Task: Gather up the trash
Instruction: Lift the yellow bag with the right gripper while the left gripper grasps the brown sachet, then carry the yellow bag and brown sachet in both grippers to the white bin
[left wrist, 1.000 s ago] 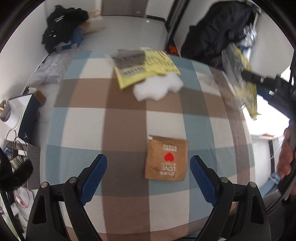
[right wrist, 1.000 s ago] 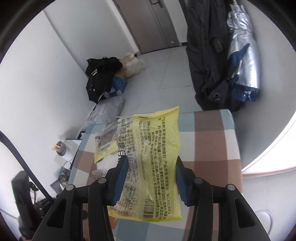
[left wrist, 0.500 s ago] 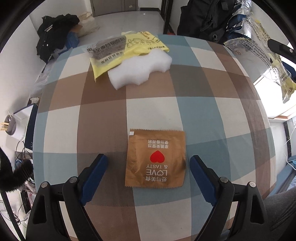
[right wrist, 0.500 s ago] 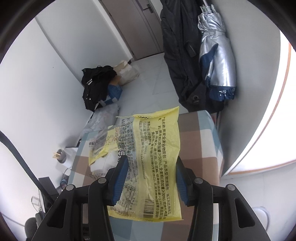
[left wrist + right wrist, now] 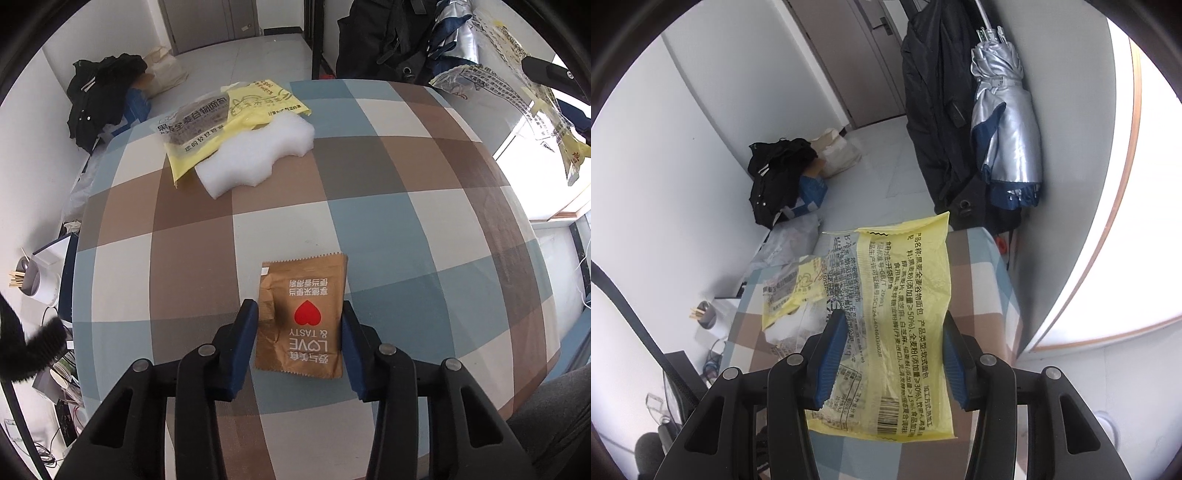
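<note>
Checked surface (image 5: 388, 229), plaid cloth over it. Compared with a second ago, the left gripper (image 5: 300, 328) has been brought down and narrowed: its jaws, wide apart then, are now set against both long edges of the brown sachet (image 5: 303, 317), which still lies flat on the surface. Creasing is seen along the sachet's left edge, so the squeeze is judged to have begun; no lift yet.

Beyond the sachet, at the far side, a white foam piece (image 5: 255, 158) is left, with a yellow wrapper (image 5: 225, 122) lapped partly over it. Both untouched.

To the right of the sachet and raised off the surface, a second yellow bread wrapper (image 5: 897, 325) is held pinched in the right gripper (image 5: 892, 350), unchanged over the last second.

Reading: one item in hand, a second being taken, two left. The thin sachet is judged likely to buckle or slip when raised.
</note>
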The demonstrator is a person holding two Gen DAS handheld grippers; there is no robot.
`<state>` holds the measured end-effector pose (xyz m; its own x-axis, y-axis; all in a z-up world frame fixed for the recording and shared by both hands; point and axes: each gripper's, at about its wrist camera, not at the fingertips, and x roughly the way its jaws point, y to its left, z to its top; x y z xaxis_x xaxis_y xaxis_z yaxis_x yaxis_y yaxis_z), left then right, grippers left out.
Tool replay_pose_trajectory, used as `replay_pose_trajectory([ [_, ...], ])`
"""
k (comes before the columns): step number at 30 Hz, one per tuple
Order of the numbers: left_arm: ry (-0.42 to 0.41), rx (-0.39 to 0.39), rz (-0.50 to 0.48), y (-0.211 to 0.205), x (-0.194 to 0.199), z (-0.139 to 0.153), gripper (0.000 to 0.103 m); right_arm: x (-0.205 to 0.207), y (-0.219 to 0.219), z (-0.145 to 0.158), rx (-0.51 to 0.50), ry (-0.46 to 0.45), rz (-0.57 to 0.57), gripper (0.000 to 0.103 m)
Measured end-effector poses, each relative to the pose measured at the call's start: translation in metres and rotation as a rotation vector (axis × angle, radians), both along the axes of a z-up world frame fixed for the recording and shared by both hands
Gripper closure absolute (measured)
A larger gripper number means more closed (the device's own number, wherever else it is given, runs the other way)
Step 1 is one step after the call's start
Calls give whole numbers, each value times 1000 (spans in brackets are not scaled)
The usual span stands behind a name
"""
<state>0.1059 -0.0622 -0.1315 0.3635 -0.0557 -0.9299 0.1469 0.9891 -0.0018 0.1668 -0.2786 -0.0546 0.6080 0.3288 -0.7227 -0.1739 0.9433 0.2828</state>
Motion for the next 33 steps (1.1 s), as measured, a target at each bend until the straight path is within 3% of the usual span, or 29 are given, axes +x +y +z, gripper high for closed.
replay_pose_trajectory([
  [9,-7,-2,38,11,5,-2,66,-3,-1,3,5,-6,-9,53],
  [22,-19,-102,89,28,6,8,67,-2,-6,0,22,23,-21,53],
  [33,-107,-181,95,38,-4,34,67,-13,2,-1,44,24,-18,53],
])
